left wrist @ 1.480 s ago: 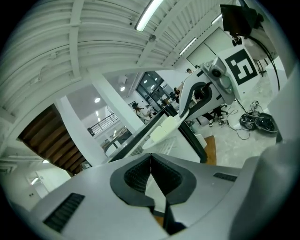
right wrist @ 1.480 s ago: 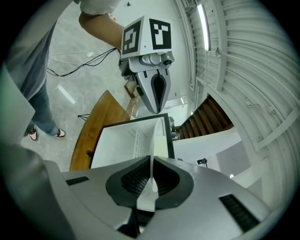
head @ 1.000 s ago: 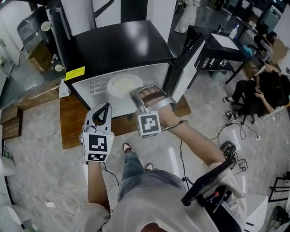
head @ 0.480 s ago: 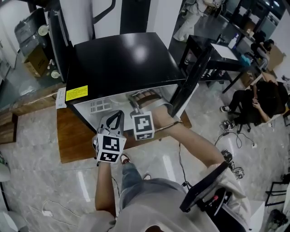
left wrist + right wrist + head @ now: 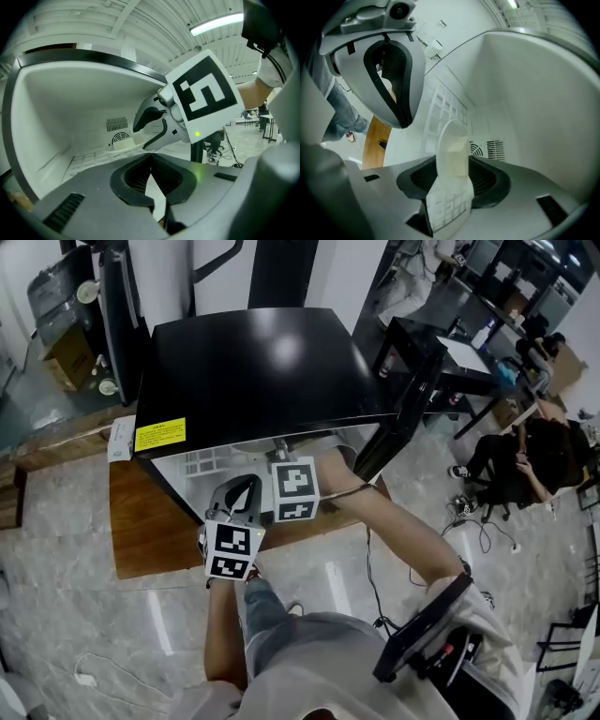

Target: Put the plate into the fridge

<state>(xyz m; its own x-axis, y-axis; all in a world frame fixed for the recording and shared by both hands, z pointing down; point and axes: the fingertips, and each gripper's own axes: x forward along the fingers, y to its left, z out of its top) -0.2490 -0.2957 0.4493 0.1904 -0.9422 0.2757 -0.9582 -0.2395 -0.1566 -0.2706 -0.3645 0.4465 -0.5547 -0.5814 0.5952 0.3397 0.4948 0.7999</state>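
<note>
Pale marble floor [image 5: 84,615] surrounds a low black-topped fridge [image 5: 253,362], white inside, door open. The right gripper [image 5: 452,182] has just been opening its jaws around a round white plate [image 5: 451,147], seemingly resting on the wire shelf [image 5: 440,112]. The left gripper [image 5: 151,157] has jaws together, empty. Best withdraw straight back without nudging the plate.

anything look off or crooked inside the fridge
Nothing stands out. The plate seems to lie flat on the wire shelf inside the fridge, between the jaws of the right gripper, which have just been opening. No spill or damage shows.
</note>
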